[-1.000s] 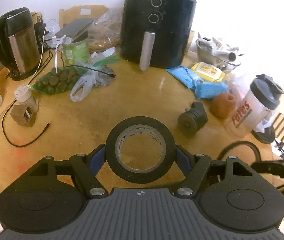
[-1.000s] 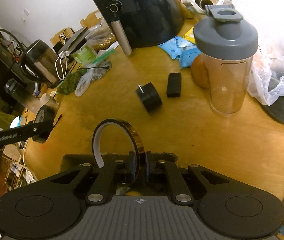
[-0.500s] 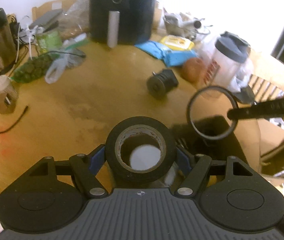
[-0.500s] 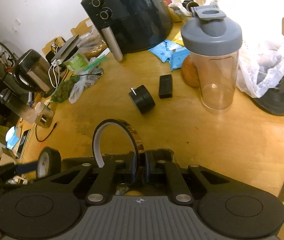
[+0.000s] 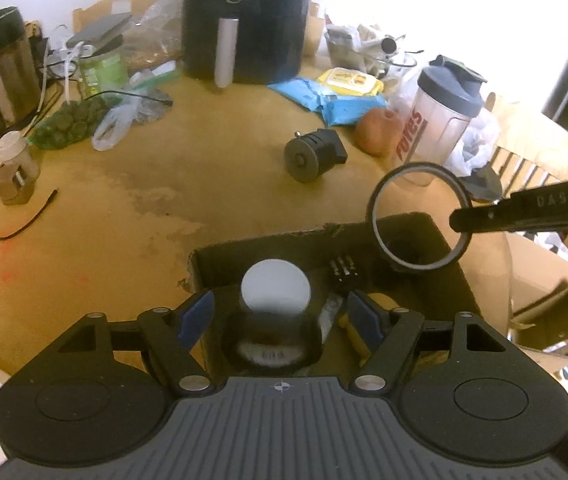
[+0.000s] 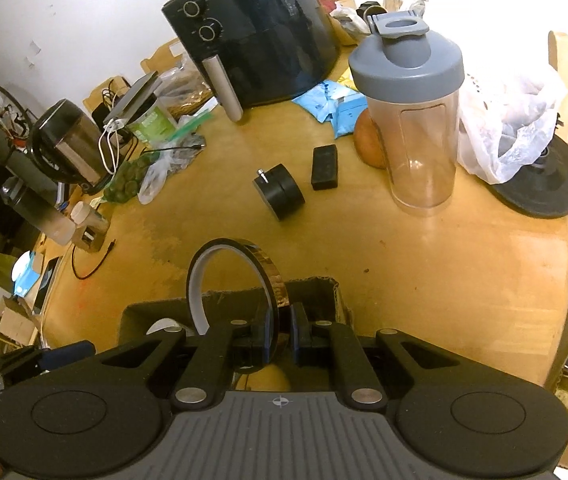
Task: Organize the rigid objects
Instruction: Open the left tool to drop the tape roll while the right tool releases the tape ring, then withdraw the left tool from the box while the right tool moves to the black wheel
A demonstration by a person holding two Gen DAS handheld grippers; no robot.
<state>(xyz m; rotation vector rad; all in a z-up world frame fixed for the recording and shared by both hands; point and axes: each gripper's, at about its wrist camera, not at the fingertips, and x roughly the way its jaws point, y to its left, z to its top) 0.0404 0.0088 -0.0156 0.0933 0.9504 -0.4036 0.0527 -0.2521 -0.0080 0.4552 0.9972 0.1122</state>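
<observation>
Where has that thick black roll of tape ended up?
In the left wrist view, the black tape roll lies inside the cardboard box at the table's near edge, right below the open left hand-held gripper, beside a white disc.

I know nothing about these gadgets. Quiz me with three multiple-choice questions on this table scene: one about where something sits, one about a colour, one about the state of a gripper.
1. Where is the black roll of tape?
A. On the table beside the kettle
B. Down inside the cardboard box
C. On top of the air fryer

2. What colour is the lid of the shaker bottle?
A. Grey
B. Red
C. Green

3. What is the right gripper doing?
A. Standing open and empty
B. Shut on the thin tape ring
C. Shut on the shaker bottle

Answers:
1 B: the left wrist view shows the roll lying in the box, below the open left gripper.
2 A: the right wrist view shows a grey cap on the clear cup.
3 B: its fingers pinch the ring's lower edge over the box.
</observation>
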